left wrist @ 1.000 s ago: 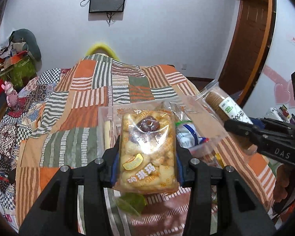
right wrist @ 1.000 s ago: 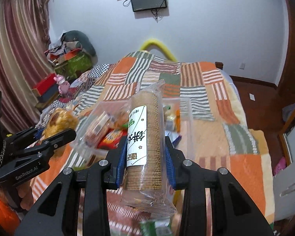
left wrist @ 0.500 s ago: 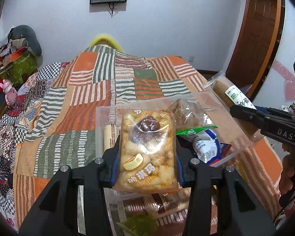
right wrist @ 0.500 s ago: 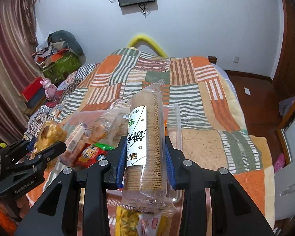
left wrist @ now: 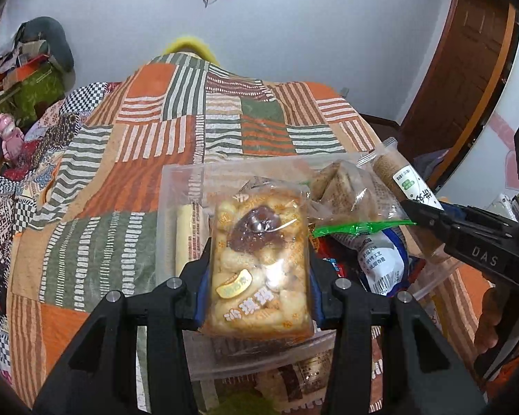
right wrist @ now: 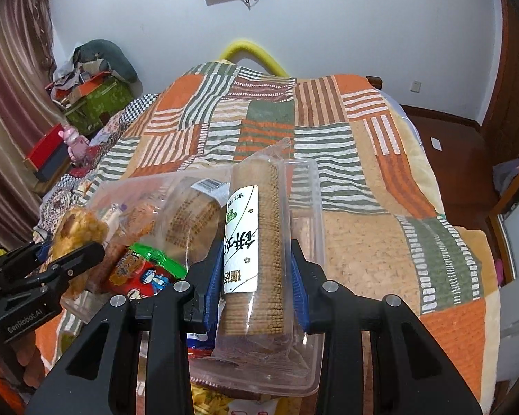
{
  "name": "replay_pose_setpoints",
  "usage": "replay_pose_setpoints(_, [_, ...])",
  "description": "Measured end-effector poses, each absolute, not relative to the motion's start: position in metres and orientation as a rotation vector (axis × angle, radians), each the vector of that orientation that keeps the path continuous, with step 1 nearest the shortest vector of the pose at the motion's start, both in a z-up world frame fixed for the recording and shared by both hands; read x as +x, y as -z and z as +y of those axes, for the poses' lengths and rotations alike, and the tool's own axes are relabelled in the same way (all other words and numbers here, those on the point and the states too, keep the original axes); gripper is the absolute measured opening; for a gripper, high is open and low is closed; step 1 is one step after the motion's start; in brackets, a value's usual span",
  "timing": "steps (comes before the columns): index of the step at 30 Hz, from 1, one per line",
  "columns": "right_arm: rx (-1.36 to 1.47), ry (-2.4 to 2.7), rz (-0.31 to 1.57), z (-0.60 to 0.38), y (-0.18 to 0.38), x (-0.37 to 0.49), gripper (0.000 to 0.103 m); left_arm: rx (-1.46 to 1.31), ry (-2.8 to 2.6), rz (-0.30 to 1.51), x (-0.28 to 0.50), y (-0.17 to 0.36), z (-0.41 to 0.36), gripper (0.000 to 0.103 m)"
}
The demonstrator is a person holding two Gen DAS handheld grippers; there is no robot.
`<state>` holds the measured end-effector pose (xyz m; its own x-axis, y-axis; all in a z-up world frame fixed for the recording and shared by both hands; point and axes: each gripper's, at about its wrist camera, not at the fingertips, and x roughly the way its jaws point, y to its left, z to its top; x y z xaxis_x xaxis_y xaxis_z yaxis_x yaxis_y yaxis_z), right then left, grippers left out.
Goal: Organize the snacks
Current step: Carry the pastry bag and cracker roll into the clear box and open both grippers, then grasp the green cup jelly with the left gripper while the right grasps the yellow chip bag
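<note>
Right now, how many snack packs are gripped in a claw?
2. The puffed-snack pack sits in the left claw; the cracker roll in the right claw. Others lie in the clear bin.

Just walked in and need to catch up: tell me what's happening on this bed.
A person is sorting snacks with two handheld grippers. The left gripper is shut on a clear packet of golden puffed-rice cake; the right gripper is shut on a long clear sleeve of round brown crackers. Both packets are held over a clear plastic tub that already holds other snacks, on the orange-and-green patchwork bedspread.
</note>
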<state>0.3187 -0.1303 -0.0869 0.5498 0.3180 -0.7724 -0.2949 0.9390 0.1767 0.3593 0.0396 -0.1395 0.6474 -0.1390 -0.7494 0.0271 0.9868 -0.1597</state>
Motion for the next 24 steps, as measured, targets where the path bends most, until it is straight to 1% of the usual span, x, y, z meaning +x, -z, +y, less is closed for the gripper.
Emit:
replay_pose_setpoints(4, [0.013, -0.366, 0.922, -0.131, 0.085, 0.318, 0.035, -0.125, 0.094, 0.847, 0.356, 0.137, 0.037, 0.044])
replay_pose_setpoints(12, [-0.022, -0.361, 0.872, -0.133, 0.067, 0.305, 0.036, -0.125, 0.097, 0.828, 0.343, 0.123, 0.038, 0.045])
replay_pose_setpoints(15, [-0.047, -0.362, 0.856, -0.133, 0.062, 0.294, 0.038, -0.118, 0.097, 0.814, 0.332, 0.114, 0.039, 0.048])
replay_pose_setpoints(17, [-0.060, -0.370, 0.847, -0.134, 0.059, 0.285, 0.043, -0.108, 0.097, 0.804, 0.325, 0.109, 0.040, 0.051])
replay_pose_setpoints(19, [-0.066, -0.387, 0.847, -0.133, 0.057, 0.278, 0.045, -0.089, 0.090, 0.789, 0.315, 0.104, 0.040, 0.054])
replay_pose_setpoints(21, [-0.080, -0.398, 0.843, -0.132, 0.056, 0.269, 0.046, -0.071, 0.088, 0.783, 0.307, 0.101, 0.040, 0.055])
replay_pose_setpoints(24, [-0.092, -0.404, 0.840, -0.132, 0.056, 0.258, 0.049, -0.056, 0.081, 0.785, 0.294, 0.100, 0.042, 0.057])
